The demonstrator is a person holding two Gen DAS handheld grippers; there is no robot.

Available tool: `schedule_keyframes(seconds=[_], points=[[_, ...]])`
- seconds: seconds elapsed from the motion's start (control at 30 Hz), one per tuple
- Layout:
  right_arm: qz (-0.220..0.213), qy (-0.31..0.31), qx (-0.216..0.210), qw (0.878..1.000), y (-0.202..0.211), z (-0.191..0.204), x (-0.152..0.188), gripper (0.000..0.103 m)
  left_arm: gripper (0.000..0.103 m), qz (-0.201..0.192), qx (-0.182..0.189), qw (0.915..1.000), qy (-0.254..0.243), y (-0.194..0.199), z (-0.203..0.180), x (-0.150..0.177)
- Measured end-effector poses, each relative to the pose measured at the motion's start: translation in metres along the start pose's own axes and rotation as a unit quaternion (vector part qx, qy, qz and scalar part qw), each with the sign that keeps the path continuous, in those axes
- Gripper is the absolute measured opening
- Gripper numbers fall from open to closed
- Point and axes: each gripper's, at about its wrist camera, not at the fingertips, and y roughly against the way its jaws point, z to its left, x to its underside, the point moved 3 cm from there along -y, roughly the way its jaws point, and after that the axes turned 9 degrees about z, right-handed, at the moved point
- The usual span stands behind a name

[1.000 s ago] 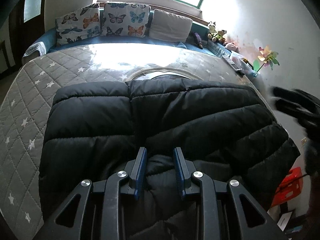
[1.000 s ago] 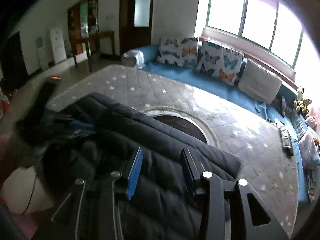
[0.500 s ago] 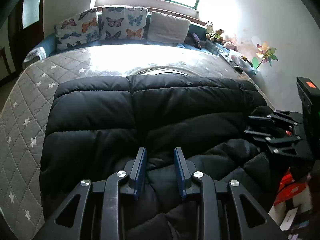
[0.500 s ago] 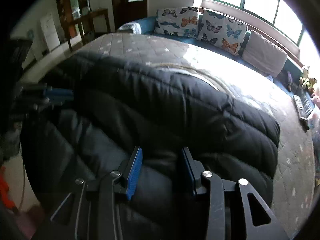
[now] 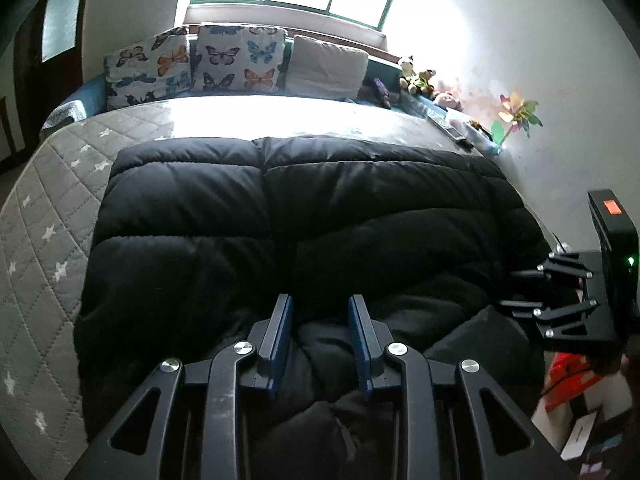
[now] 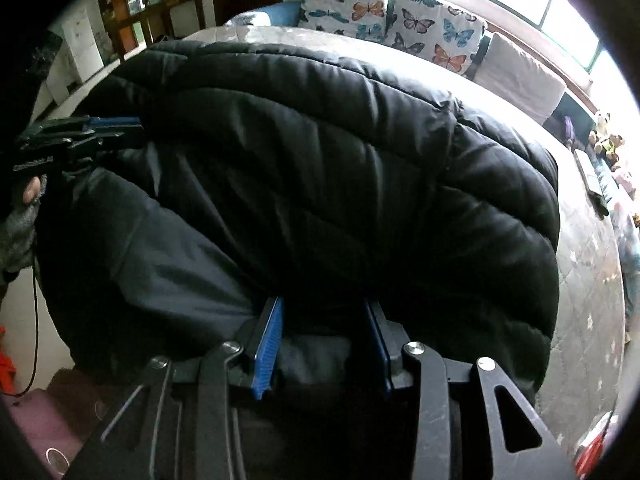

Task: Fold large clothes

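While both tongs gape, jacket (image 5: 304, 208) covers mattress (image 5: 48, 216).

Since a second ago the right gripper (image 5: 520, 290) comes in from 3 o'clock to the black puffer jacket's (image 5: 304, 216) edge. The jacket's 3 o'clock side now lies folded inward, and the left gripper (image 5: 320, 340) sits lower over it.

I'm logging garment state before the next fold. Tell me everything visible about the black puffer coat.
The black puffer coat is a large quilted, slightly shiny padded garment lying on the grey star-quilted mattress. Its far part lies flat; the near edge is bunched and rumpled. The left gripper and right gripper both have open jaws with coat fabric between them.
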Motion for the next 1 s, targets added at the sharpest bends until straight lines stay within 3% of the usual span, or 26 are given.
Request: schedule_keyframes(seconds=[0.23,0.4,0.6,0.77,0.9,1.0], points=[[-0.002,-0.007,-0.019,1.000,0.031,-0.011,-0.010,0.044,0.032,-0.015,0.009,0.9997,0.018,0.042,0.017,0.010],[-0.040,-0.009,-0.007,0.999,0.054,-0.021,-0.020,0.044,0.032,0.007,0.017,0.9991,0.039,0.032,0.033,0.017],[-0.012,-0.031,-0.025,0.999,-0.005,-0.037,-0.009,0.044,0.032,0.010,0.005,0.9997,0.022,0.023,0.035,0.022],[-0.014,-0.025,-0.011,1.000,0.006,-0.029,-0.007,0.044,0.032,0.005,0.008,0.9997,0.021,0.033,0.036,0.025],[-0.058,-0.014,-0.059,0.996,0.041,-0.008,-0.013,0.044,0.032,0.001,-0.003,0.9999,0.012,0.044,0.029,0.027],[-0.080,0.021,-0.066,0.994,0.042,0.018,-0.024,0.044,0.032,0.005,-0.007,0.9999,0.011,0.046,0.029,0.036]])
